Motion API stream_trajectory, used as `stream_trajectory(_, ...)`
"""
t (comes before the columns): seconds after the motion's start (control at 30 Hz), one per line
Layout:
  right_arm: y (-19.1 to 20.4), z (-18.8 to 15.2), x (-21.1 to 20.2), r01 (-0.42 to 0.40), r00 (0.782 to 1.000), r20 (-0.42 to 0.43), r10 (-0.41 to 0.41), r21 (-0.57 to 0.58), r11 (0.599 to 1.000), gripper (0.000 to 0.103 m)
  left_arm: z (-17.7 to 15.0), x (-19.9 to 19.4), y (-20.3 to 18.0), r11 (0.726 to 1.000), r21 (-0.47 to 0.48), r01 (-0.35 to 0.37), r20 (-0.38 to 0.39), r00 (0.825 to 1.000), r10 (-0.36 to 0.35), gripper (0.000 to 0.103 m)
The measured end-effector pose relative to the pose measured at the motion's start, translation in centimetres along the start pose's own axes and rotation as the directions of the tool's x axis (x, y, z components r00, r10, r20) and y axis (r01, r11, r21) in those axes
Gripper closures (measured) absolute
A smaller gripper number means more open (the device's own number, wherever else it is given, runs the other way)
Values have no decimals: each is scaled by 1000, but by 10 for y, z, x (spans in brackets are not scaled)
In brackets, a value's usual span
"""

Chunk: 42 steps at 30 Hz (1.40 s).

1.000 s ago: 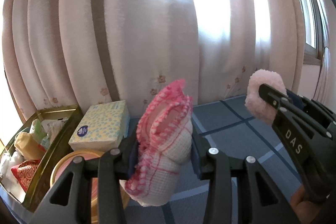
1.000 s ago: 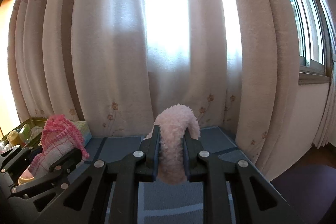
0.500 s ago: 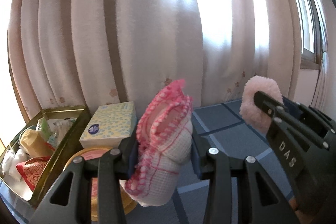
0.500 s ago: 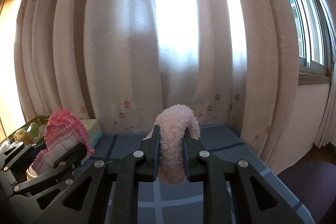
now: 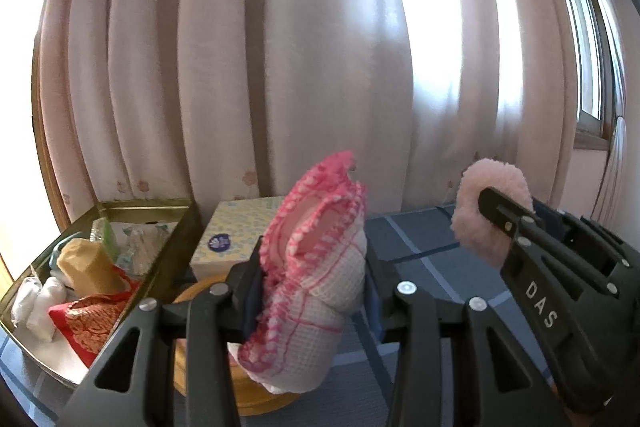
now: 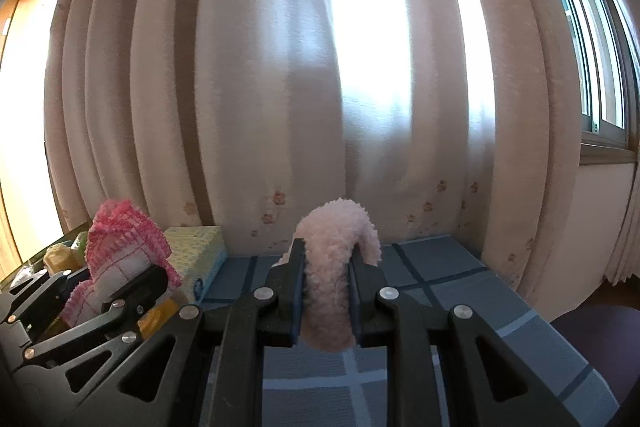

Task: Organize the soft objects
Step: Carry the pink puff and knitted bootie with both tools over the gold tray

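Now a rolled pink-trimmed white cloth is clamped upright between the left gripper fingers, held above the blue checked table. A fluffy pink piece is pinched between the right gripper fingers, raised over the same table. A tissue box and a gold tray of items are seen at left, curtain behind.

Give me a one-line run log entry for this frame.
left gripper: shut on pink-trimmed cloth | right gripper: shut on fluffy pink piece | both held above blue tablecloth | gold tray left
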State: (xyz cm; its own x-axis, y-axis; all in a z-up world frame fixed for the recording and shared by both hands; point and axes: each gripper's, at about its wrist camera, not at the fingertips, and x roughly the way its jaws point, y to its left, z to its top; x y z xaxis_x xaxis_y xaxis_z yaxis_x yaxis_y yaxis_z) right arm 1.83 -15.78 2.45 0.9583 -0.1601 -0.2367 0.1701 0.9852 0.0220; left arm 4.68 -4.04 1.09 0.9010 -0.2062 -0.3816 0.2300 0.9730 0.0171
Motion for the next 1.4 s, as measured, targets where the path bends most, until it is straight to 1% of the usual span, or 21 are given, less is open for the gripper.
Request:
stream_trajectory(0.17,15,-1,-5,-20,1000,14,20,1,1000,83,-2,-9,17,1000,-8,-9,31,999,9,63)
stream_trajectory(0.3,29,-2,-12,-40,999,33,40,5,999,83,-2,-12,32,1000,-19,-22,38,999,23,63)
stream_trajectory(0.57,62,-5,-23,-106,993,45,107,-23,994,82,-3,-20,59,998,-35,-44,51,998,46,63)
stream_trajectory(0.73,83,-7,-25,-145,988,41,147,-42,989,82,-5,-24,80,996,-67,-61,57,996,65,63)
stream_trajectory(0.93,111,-9,-23,-198,980,20,199,-72,978,82,-6,-28,106,991,-84,-104,63,992,110,63)
stream_trajectory(1.1,136,-10,-20,-239,971,0,240,-97,966,83,-6,-31,137,982,-107,-155,66,984,163,63)
stream_trajectory(1.23,157,-12,-12,-275,961,-28,274,-123,954,83,-8,-35,164,972,-129,-197,63,976,206,63)
stream_trajectory(1.33,170,-11,-9,-288,957,-22,288,-142,947,83,-9,-39,185,961,-148,-232,63,968,243,63)
stream_trajectory(1.4,181,-11,-7,-298,954,-20,298,-153,942,83,-9,-40,200,954,-176,-244,51,965,256,63)
